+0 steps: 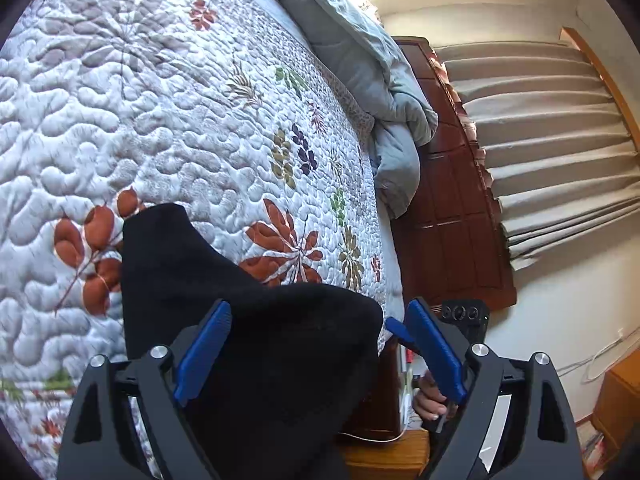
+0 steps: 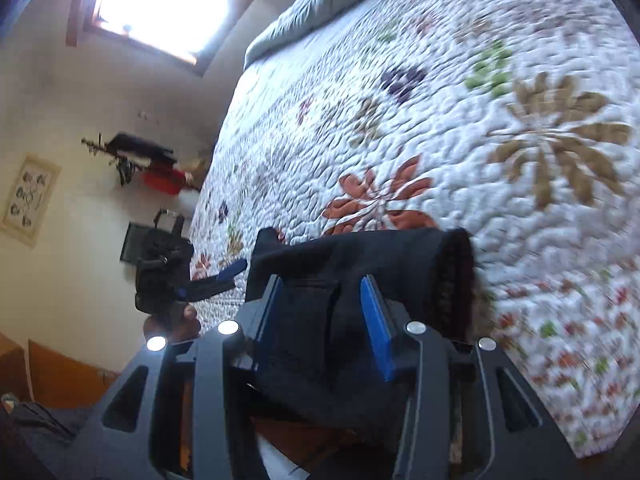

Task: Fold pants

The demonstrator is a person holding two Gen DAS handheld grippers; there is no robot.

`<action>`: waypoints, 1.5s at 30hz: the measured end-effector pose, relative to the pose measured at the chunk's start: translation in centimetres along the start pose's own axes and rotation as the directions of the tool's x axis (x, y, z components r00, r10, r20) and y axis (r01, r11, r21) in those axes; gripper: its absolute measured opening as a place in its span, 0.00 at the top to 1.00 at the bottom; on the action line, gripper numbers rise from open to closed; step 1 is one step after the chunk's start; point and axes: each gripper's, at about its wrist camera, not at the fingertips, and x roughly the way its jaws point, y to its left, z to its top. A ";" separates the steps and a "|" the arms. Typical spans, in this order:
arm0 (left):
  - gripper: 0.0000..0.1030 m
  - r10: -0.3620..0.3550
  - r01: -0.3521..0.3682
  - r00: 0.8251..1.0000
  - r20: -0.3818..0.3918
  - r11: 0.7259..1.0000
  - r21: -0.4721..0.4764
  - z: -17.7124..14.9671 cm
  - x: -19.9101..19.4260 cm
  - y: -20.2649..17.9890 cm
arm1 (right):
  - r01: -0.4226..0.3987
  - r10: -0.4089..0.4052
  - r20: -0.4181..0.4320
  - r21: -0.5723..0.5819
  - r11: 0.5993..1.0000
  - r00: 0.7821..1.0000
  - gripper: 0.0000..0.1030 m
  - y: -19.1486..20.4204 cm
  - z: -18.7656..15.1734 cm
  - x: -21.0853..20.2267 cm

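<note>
The black pants [image 1: 240,312] lie over the near edge of the floral quilt [image 1: 160,120]. In the left wrist view my left gripper [image 1: 320,312] stands wide open, the black cloth lying between its blue pads [image 1: 204,356] without being pinched. My right gripper shows there past the right pad [image 1: 404,330]. In the right wrist view my right gripper [image 2: 324,284] has its blue pads [image 2: 376,328] closed on a bunched fold of the pants [image 2: 360,256] at the bed's edge. My left gripper [image 2: 216,276] shows at the left, over the quilt [image 2: 440,120].
A grey duvet [image 1: 360,64] is heaped at the far end of the bed. A dark wooden headboard [image 1: 452,200] and beige curtains [image 1: 552,128] stand beyond. A bright window [image 2: 168,0], a wall shelf [image 2: 152,160] and wooden furniture [image 1: 384,452] flank the bed.
</note>
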 end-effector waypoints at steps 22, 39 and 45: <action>0.19 0.021 -0.023 0.999 0.023 0.997 0.073 -5.7 -3.6 -1.0 | -0.089 0.088 0.013 0.088 0.992 0.996 0.73 -2.8 -5.1 -1.9; 0.21 0.116 -0.103 0.987 -0.108 0.988 0.114 -9.6 -1.4 1.2 | 0.030 -0.018 -0.073 0.156 0.987 0.997 1.00 -7.1 -10.5 -0.1; 0.21 0.382 -0.367 0.924 -0.010 0.894 0.257 -9.8 -2.8 -2.2 | 0.156 -0.157 -0.010 0.195 0.968 0.988 0.50 -8.4 -8.7 -3.3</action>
